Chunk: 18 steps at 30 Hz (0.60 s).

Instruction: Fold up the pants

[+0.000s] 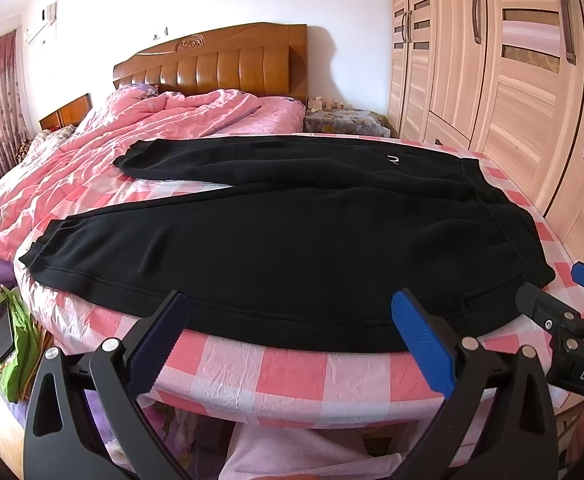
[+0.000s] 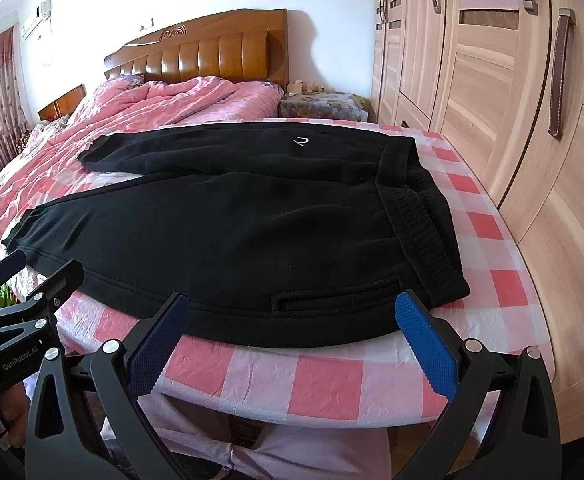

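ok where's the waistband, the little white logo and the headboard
waistband (image 2: 415, 216), right wrist view, on the ribbed elastic band
white logo (image 2: 300, 142), right wrist view, middle of the mark on the far leg
headboard (image 1: 228, 66), left wrist view, on the padded brown panels

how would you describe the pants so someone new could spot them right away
Start at the bed with the pink checked sheet. The pants lie flat across its near end, legs left, waistband right. They are the only black item, with a small white logo.

both grippers' fingers (image 1: 423, 344) (image 2: 425, 346) spread wide
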{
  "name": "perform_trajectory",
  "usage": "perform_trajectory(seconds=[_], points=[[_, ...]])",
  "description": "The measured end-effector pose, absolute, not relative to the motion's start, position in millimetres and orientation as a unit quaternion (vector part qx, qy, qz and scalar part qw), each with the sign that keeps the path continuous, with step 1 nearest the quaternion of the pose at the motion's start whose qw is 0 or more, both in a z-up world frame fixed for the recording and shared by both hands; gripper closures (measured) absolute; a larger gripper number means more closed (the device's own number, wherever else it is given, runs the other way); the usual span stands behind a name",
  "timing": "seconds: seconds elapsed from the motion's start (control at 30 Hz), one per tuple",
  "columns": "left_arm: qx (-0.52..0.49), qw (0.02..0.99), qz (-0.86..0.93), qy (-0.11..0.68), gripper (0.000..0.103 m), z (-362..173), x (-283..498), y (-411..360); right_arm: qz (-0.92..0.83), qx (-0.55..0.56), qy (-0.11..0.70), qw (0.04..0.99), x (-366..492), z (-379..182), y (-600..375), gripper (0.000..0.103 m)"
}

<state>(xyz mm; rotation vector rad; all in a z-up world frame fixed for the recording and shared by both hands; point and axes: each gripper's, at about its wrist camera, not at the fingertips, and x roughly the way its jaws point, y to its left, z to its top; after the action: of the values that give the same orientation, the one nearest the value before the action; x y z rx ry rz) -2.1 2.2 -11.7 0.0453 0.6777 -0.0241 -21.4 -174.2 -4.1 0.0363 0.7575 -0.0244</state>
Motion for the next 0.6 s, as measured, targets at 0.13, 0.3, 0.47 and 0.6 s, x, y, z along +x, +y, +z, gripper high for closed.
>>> perform_trajectory(seconds=[0.13, 0.3, 0.47, 0.6], points=[[0.021, 0.942, -0.012, 0.334, 0.001, -11.9, -1.6, 4.2, -0.011, 0.018, 0.37, 0.929, -20.9, -3.4, -175.2, 0.004], [0.02, 0.941, -0.01, 0.336, 0.001, -9.9, 0.0, 4.7, -0.009, 0.02, 0.372, 0.928, -20.6, -7.2, -174.9, 0.004], [0.021, 0.94, -0.009, 0.339, 0.001, -9.3, -0.4, 2.2, -0.009, 0.021, 0.373, 0.928, -20.7, -7.4, -173.8, 0.004], [0.019, 0.941, -0.013, 0.338, 0.001, -8.8, -0.1, 2.8, -0.009, 0.022, 0.373, 0.927, -20.3, -8.0, -173.9, 0.004]])
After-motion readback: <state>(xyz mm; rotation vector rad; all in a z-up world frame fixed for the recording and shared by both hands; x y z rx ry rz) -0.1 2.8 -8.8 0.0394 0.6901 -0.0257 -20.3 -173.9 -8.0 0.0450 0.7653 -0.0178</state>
